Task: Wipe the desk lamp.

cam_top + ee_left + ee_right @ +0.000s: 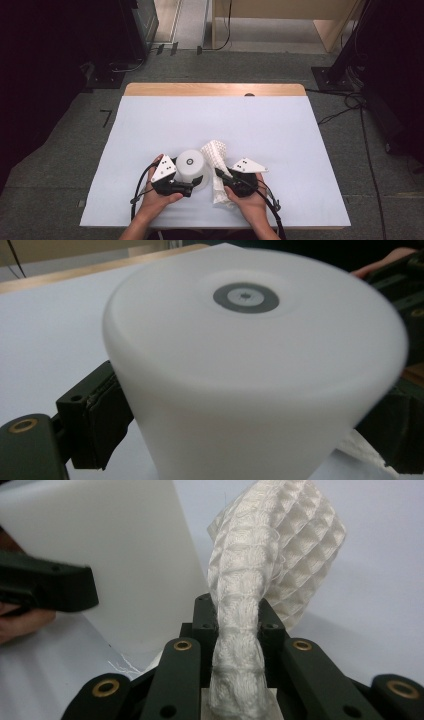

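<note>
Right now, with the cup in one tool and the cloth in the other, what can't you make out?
- Cup mouth: faces down in the high view, and the left tool's view cuts it off at the bottom edge.
- Left tool's far jaw: blurred and cropped in its own view, so contact is unclear.
- Cloth's lower end: hidden behind the right tool in that tool's view.
</note>
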`<control>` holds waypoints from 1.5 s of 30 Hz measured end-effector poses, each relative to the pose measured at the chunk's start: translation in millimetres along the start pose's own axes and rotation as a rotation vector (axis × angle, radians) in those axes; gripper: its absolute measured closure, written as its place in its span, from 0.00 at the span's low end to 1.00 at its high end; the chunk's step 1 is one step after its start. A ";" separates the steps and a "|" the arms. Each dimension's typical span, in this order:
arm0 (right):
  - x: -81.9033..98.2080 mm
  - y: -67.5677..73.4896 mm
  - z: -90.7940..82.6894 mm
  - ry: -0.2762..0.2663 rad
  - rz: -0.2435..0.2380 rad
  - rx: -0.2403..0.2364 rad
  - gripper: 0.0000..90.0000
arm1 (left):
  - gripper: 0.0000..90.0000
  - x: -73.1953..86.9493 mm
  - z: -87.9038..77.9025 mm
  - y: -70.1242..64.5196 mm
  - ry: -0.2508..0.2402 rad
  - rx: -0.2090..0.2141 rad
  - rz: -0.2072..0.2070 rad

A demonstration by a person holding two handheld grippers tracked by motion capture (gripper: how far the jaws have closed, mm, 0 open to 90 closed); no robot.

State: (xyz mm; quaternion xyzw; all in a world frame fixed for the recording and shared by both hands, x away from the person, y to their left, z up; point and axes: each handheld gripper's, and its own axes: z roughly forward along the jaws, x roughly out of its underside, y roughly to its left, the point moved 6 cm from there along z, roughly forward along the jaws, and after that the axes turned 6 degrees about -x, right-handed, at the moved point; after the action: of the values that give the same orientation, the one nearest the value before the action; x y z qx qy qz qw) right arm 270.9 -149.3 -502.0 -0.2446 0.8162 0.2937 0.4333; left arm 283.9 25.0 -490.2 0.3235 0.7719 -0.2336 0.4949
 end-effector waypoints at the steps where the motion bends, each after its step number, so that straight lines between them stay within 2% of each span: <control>1: 1.4 1.2 1.5 0.005 0.003 -0.003 0.86 | 0.08 -1.3 -1.1 0.2 -0.004 -0.004 0.004; 3: 3.5 3.4 4.4 0.011 -0.001 -0.007 0.86 | 0.08 -2.9 -2.8 0.2 -0.010 -0.010 0.014; 6: 3.6 4.9 5.3 0.011 -0.005 -0.006 0.86 | 0.05 -3.9 -4.5 2.1 -0.015 -0.028 0.007; 8: 2.9 4.4 4.9 0.006 0.000 -0.006 0.86 | 0.01 -3.8 -6.2 2.9 -0.014 -0.003 0.002; 11: 2.8 2.7 4.7 0.005 -0.002 -0.002 0.86 | 0.00 -3.3 -8.2 3.2 -0.016 -0.003 -0.004; 13: 3.4 2.8 6.3 0.006 0.003 -0.003 0.86 | 0.00 -3.5 -10.6 2.7 -0.030 -0.011 0.007; 18: 6.7 12.4 13.9 0.020 -0.008 -0.021 0.86 | 0.00 -3.1 -17.7 3.3 -0.059 0.020 0.011; 20: 7.7 15.6 15.6 0.027 -0.009 -0.024 0.86 | 0.09 -3.3 -19.0 2.7 -0.069 0.023 0.014; 21: 8.8 20.3 18.9 0.028 -0.015 -0.025 0.86 | 0.10 -3.4 -20.1 1.0 -0.080 0.004 0.039; 23: 9.6 21.6 19.8 0.028 -0.003 -0.027 0.87 | 0.10 -4.2 -20.0 -0.4 -0.078 -0.008 0.048; 26: 10.8 22.0 20.9 0.019 0.044 -0.051 0.87 | 0.10 -8.2 -20.6 -0.7 -0.078 -0.018 0.047; 29: 12.0 26.3 24.6 0.025 0.045 -0.073 0.87 | 0.10 -12.9 -21.7 -1.2 -0.076 -0.031 0.060; 32: 14.0 28.2 26.8 0.041 0.046 -0.105 0.87 | 0.10 -14.7 -20.9 -2.5 -0.072 -0.027 0.055; 34: 11.7 24.5 23.7 0.032 0.057 -0.096 0.87 | 0.11 -15.9 -19.3 -4.7 -0.066 -0.033 0.067; 38: -4.0 10.2 3.1 -0.051 0.068 -0.048 0.87 | 0.11 -19.0 -14.1 -10.3 -0.055 -0.028 0.089; 40: -14.4 6.2 -9.5 -0.094 0.059 -0.038 0.87 | 0.11 -20.2 -10.6 -13.2 -0.048 -0.017 0.097; 43: -34.2 6.5 -31.8 -0.158 0.018 -0.043 0.87 | 0.11 -21.3 -4.9 -20.7 -0.035 -0.012 0.136; 45: -42.3 9.9 -40.6 -0.167 -0.007 -0.053 0.87 | 0.11 -21.6 -1.1 -26.9 -0.025 -0.007 0.161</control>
State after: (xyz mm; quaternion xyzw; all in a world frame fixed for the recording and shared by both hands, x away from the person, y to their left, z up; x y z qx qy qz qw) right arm 262.9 -164.3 -445.0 -0.2335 0.7683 0.3333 0.4941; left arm 270.0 1.6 -468.9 0.3798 0.7381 -0.1944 0.5227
